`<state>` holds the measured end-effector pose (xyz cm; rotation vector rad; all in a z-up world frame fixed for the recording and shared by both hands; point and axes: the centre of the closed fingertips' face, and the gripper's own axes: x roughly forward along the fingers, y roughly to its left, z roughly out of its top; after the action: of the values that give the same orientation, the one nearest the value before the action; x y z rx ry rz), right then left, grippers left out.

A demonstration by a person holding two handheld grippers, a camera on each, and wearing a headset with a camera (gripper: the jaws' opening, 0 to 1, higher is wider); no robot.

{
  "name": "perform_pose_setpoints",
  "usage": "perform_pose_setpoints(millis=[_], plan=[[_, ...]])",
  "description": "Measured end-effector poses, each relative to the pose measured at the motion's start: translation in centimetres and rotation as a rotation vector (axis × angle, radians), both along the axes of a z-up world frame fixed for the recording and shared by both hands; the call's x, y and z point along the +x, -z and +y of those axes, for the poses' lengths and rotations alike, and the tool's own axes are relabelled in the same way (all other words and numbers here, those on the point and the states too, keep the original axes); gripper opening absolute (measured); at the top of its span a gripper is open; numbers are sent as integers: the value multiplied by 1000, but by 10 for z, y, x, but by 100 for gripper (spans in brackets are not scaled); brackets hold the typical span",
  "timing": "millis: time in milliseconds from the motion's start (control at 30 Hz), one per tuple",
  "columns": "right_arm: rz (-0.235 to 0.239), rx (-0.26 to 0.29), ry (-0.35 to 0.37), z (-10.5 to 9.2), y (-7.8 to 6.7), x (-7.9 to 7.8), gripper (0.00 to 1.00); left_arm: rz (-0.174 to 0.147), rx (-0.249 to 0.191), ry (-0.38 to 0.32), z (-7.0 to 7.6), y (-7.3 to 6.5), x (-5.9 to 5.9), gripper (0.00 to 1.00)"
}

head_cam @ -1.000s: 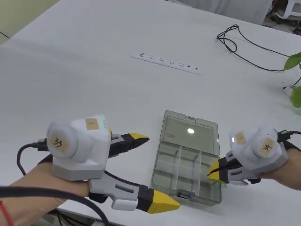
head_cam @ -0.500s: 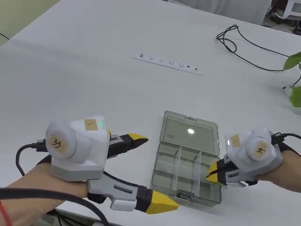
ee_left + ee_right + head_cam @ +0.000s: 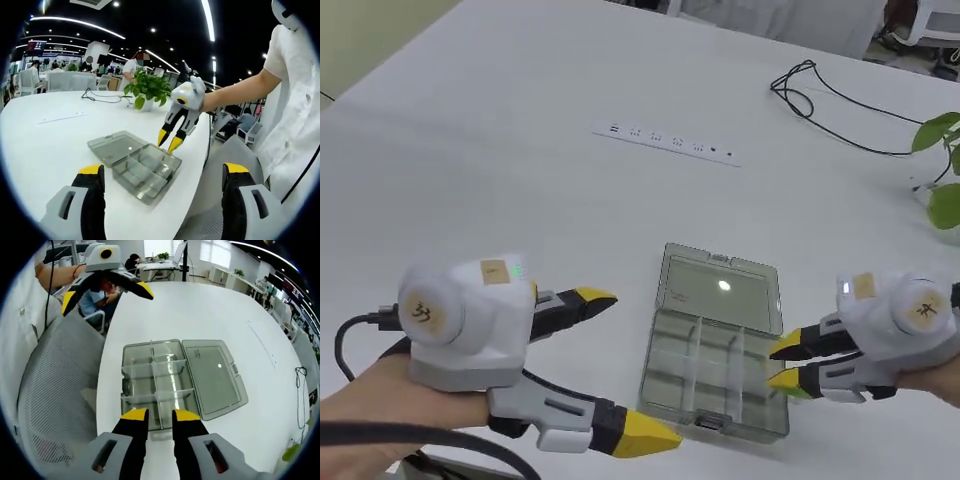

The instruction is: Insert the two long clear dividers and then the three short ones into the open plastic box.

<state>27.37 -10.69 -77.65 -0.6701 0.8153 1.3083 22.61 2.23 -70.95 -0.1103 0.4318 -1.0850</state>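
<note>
As you draw the right gripper back toward the right edge of the head view, its yellow tips now sit at the right wall of the open plastic box. Half a second ago one tip reached in over the right-hand compartments. Its jaws stand a narrow gap apart and grip nothing.

Your left gripper hangs at the lower left of that view, jaws spread wide and likewise empty, near the box but not touching it. The box lies on the white table at lower centre, with its lid folded flat toward the top of the frame. It has kept its place; only your head has shifted a little.

A gripper pulling away empty, with clear dividers standing in the tray, suggests a piece has just been seated. The insertion looks at or close to its end.

By the count:
- two grippers
- one box with one lid
- one power strip at upper centre
- one black cable at upper right
- one leafy plant at the right edge

The dividers are harder to tally. In the right gripper view clear walls cross the tray both ways into several compartments, but their transparency and the glare leave you unable to confirm all five.
</note>
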Motion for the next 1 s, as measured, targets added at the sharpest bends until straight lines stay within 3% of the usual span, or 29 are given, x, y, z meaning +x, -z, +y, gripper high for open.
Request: perform_pose_setpoints(millis=[267, 467, 833, 1000], plan=[[-20, 70, 131, -18, -24, -5, 34, -9, 46, 20, 7, 4, -1, 100], [-28, 112, 220, -35, -32, -13, 44, -12, 60, 31, 10, 7, -3, 100], [-28, 167, 360, -65, -28, -27, 60, -9, 104, 44, 14, 17, -4, 100], [-24, 169, 403, -78, -21, -31, 62, -4, 116, 43, 17, 20, -2, 100]])
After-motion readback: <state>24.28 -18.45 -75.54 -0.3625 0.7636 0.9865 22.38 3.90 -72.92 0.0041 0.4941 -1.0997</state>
